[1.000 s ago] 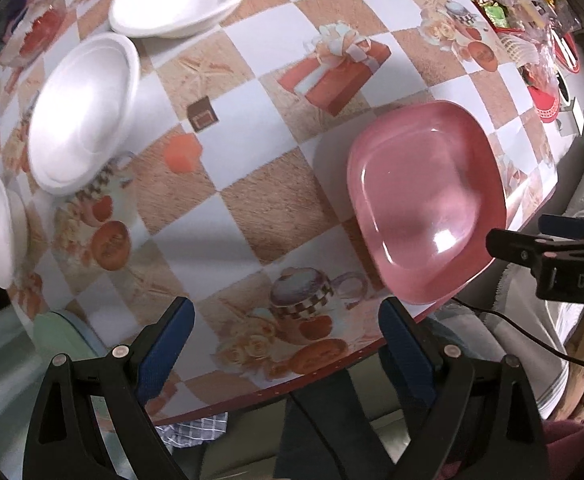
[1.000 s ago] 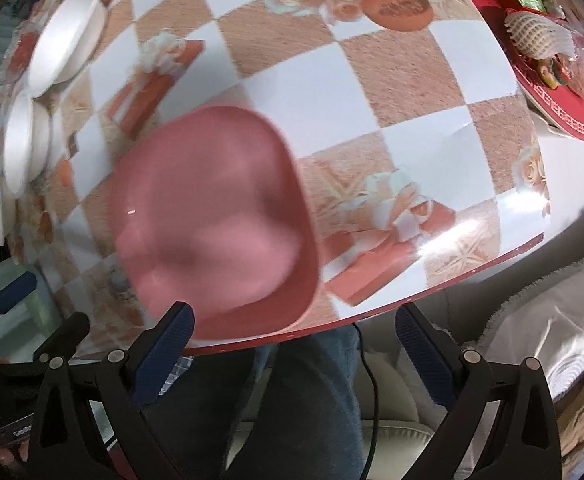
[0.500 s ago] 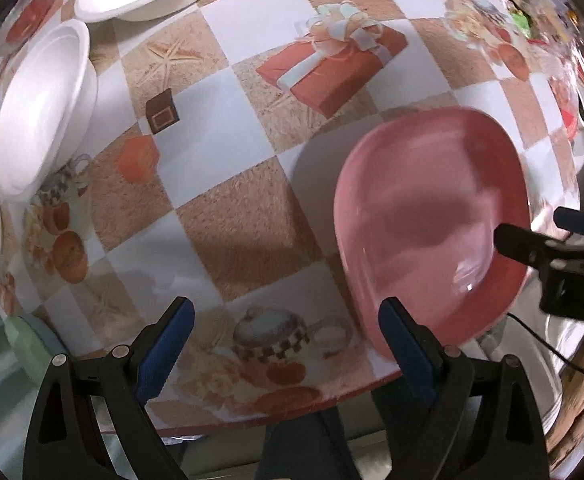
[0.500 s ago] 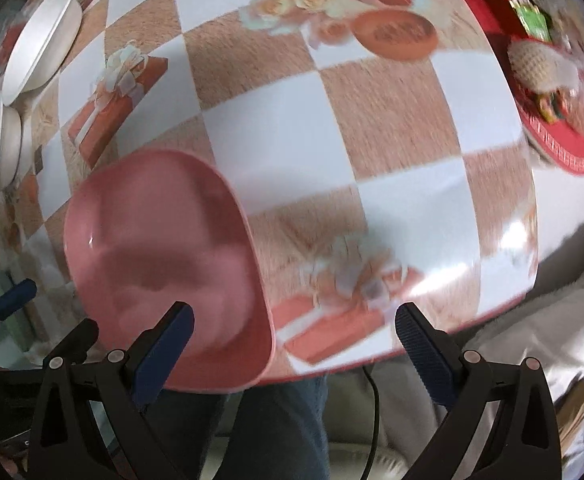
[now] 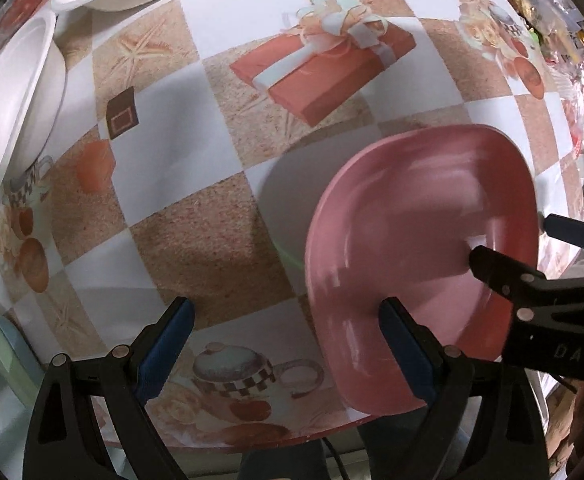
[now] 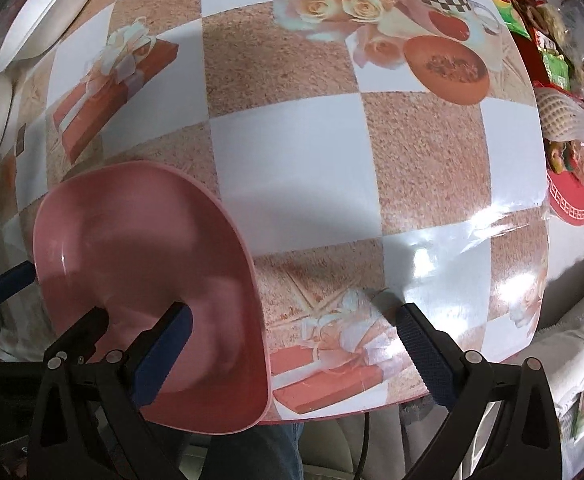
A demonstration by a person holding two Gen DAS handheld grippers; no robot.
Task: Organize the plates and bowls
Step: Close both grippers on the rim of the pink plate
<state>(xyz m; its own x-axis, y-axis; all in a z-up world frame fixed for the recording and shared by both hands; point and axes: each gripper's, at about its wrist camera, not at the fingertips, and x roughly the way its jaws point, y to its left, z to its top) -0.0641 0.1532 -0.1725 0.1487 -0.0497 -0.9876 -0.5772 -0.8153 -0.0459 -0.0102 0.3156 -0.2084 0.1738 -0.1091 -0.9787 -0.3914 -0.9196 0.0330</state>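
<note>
The left gripper is held low over the near edge of the table, pointed across it, with its jaws spread wide and nothing between them. Its right finger is seen over the near part of the pink plate. The right gripper is held over the same near edge, further to the right, also spread wide and empty. Its left finger is seen over the plate's hollow, while its other finger stands above the table's printed cloth. Whether either finger touches the plate cannot be told.

The plate is a glossy pink, square with rounded corners and a raised rim. It is found at the near edge of the table, with its near rim reaching past that edge. It appears tipped rather than flat, a broad shadow being cast on the table at its far-left side, and its surface is blurred. Two white bowls are seen at the table's far-left edge, well apart from the plate.

One second earlier the plate lay flat on the table, and the right gripper was held clear of its rim, off the table's edge. Since then both grippers have been brought in over the plate, and the spread of their jaws has not been altered.
</note>
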